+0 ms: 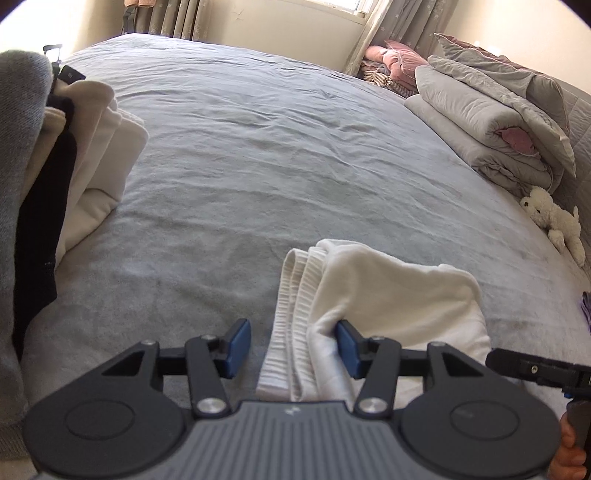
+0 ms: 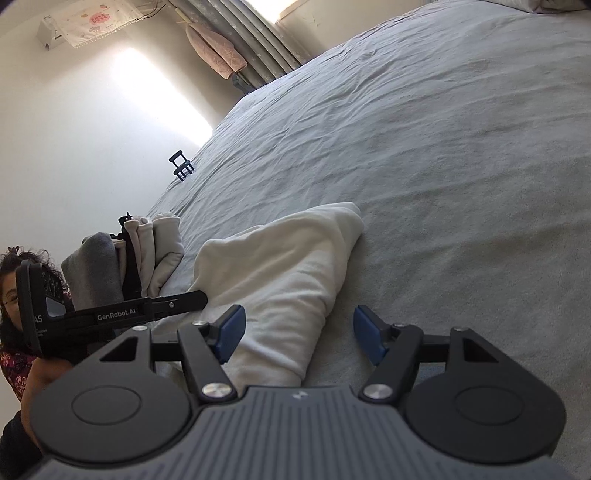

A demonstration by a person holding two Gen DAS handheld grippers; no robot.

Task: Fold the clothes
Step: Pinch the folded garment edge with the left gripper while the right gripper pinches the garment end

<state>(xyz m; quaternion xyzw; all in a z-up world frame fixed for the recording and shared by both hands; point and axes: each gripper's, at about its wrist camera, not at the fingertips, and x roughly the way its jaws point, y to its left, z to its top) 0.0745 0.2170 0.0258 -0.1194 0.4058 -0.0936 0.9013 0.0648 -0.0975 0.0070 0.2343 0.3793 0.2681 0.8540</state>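
Now left gripper (image 1: 293, 345) half open, one pad touching white garment (image 1: 388, 291) — right gripper (image 2: 297, 338) wide, unclamped.

Sunlit cream wall (image 2: 92, 155), curtained window (image 1: 347, 5), grey bed (image 1: 277, 147).

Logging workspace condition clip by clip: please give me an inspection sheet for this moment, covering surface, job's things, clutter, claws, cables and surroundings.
Surface: grey sheet on a bed, wrinkled, largely bare.
Job's things: white garment, bunched, lying on the sheet; stack of folded clothes to its left in the left wrist view.
Clutter: folded duvets, pink bedding and a plush toy along the bed's far right side.
Claws: left claw open, garment between its pads, only one pad touching; right claw open, garment against one pad.
Cables: nothing seen.
Surroundings: curtains, sunlit wall, small black chair beyond the bed.
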